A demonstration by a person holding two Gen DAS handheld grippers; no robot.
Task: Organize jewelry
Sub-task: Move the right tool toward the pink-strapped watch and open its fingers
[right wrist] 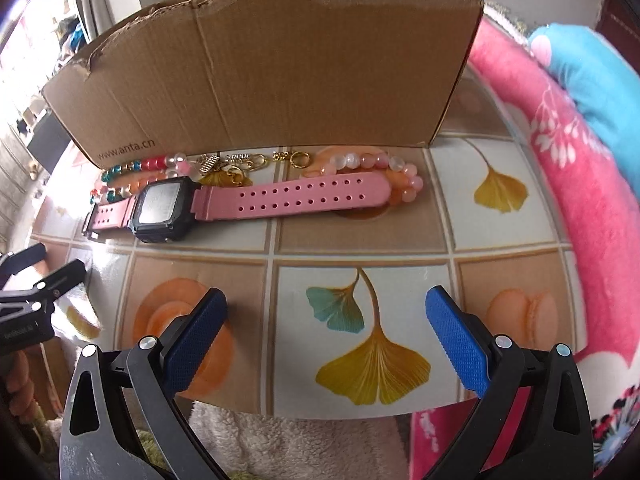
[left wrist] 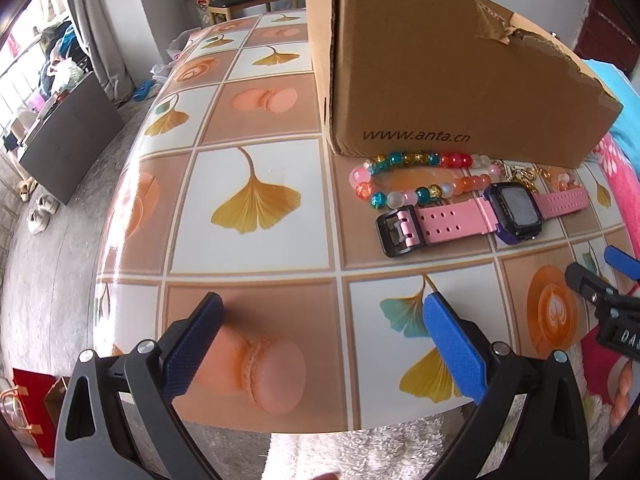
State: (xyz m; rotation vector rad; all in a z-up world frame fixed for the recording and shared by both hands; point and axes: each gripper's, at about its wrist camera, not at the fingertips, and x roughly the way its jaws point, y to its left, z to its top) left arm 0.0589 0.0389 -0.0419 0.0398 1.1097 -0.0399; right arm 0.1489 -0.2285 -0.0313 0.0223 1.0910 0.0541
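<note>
left gripper [left wrist: 322, 346] spread wide, empty | right gripper [right wrist: 326, 340] same, both short of items | pink rubber-strap digital watch [right wrist: 256, 200] flat on tiled-print tablecloth [right wrist: 400, 236], touching multicolour glass-bead bracelet [left wrist: 404, 178], just before brown cardboard box [right wrist: 280, 76] | likely light, floppy strap, slick case; pinch across strap mid-length

I count 1 cardboard box [right wrist: 280, 72], 1 pink watch [right wrist: 224, 204], 2 bead bracelets: 1 multicolour [left wrist: 416, 178], 1 pale pink/orange [right wrist: 384, 176]. Approx 1 tangle of gold chain bits [right wrist: 256, 162]; can't count pcs. 2 grippers, both mine.
</note>
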